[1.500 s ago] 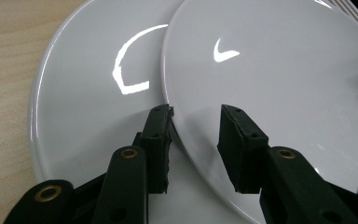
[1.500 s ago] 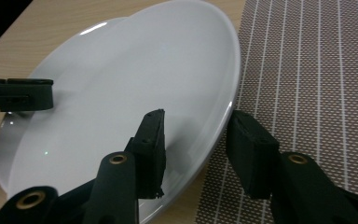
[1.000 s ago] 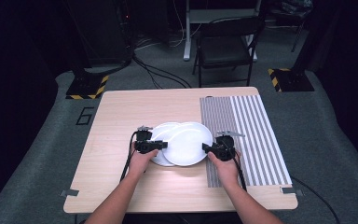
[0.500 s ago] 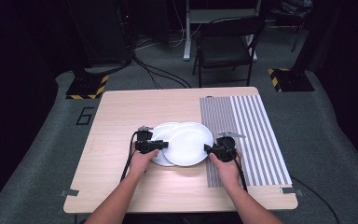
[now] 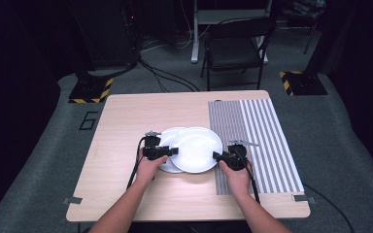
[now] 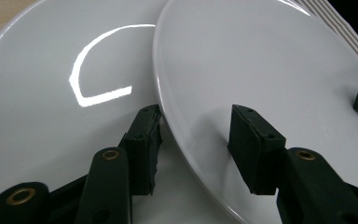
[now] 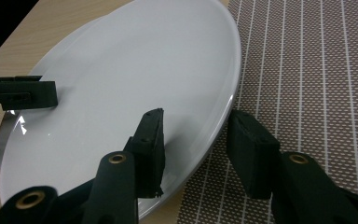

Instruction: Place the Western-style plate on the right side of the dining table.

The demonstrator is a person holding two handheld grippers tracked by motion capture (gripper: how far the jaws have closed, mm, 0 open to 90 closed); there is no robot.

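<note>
Wooden table (image 5: 126, 121): upper plate (image 5: 196, 149) overlaps lower plate (image 5: 167, 138) beside the striped mat (image 5: 257, 141). Left gripper (image 5: 174, 151) has just been opening, rim between loose jaws; right gripper (image 5: 217, 156) straddles the opposite rim, pads apparently clear. Next, probably withdrawal.

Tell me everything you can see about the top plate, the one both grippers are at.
The top plate is round, plain white and glossy, like glazed ceramic, and empty. It lies partly over a second white plate to its left, its right edge reaching the striped mat. The left gripper and right gripper each straddle its rim from opposite sides, one jaw above and one below.
</note>
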